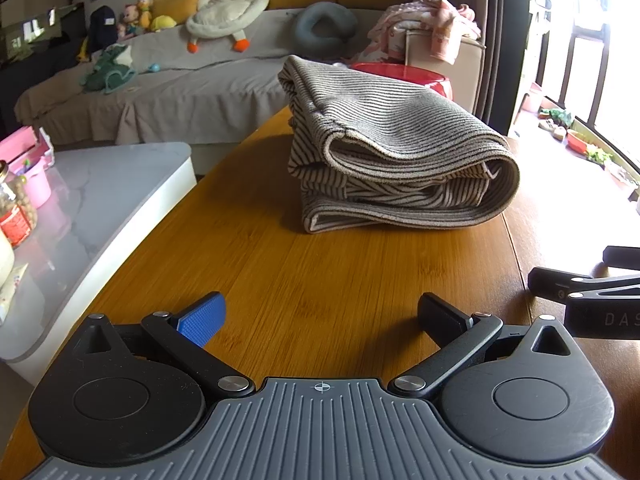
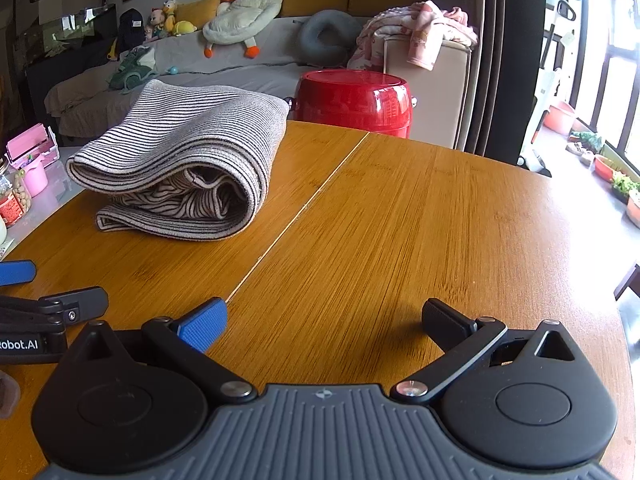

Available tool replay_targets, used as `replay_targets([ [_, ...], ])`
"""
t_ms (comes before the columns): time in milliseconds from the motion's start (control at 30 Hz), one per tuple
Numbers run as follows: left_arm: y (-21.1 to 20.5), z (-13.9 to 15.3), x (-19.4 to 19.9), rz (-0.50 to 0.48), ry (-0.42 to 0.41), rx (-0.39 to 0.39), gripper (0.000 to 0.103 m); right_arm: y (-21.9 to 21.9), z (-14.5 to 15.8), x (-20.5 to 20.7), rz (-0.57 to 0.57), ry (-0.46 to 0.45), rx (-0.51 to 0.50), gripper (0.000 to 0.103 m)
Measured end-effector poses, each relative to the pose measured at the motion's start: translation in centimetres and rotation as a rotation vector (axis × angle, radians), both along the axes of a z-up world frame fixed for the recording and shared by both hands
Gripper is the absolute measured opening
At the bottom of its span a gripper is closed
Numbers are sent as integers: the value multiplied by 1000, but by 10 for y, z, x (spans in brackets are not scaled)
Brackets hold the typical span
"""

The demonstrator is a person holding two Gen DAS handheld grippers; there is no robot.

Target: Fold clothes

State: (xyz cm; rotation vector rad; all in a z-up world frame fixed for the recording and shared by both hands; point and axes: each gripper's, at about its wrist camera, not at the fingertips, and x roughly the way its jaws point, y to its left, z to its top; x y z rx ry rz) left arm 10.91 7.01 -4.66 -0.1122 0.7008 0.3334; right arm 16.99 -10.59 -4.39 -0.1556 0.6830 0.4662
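My left gripper (image 1: 320,316) hung low over the wooden desk (image 1: 280,280) with its fingers spread wide and nothing between them: one finger carried a blue pad (image 1: 202,320), the other a black pad (image 1: 442,314). My right gripper (image 2: 324,322) was in the same state beside it, fingers spread apart over bare wood and holding nothing. In the left wrist view the black fingers of the right gripper poked in at the right edge; in the right wrist view the left gripper's blue and black fingertips showed at the left edge, so the two sat side by side near the close edge of the desk.

The striped garment (image 1: 392,152) lay folded into a thick bundle on the desk, well ahead of both grippers and touching neither. It sat straight ahead of my left gripper and to the left of my right one. Its top layer curved over in a rounded fold on the right side, with looser striped layers tucked inside and a flat hem resting on the wood.

A seam (image 2: 304,208) ran across the desk just right of the bundle. Beyond the far edge stood a red stool (image 2: 354,102), and behind it a grey sofa (image 2: 248,76) with a white plush goose (image 2: 240,8). A white marble-topped table (image 1: 104,208) stood to the left of the desk.
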Motion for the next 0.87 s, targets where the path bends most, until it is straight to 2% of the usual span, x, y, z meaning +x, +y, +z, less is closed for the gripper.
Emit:
replay_targets([
  [600, 0, 0, -1, 1, -2, 0, 103, 0, 0, 0, 0, 0, 1, 103],
  [733, 2, 1, -3, -16, -22, -22, 103, -1, 0, 1, 0, 0, 0, 103],
  [867, 15, 5, -13, -14, -67, -100, 103, 0, 0, 2, -2, 0, 0, 103],
])
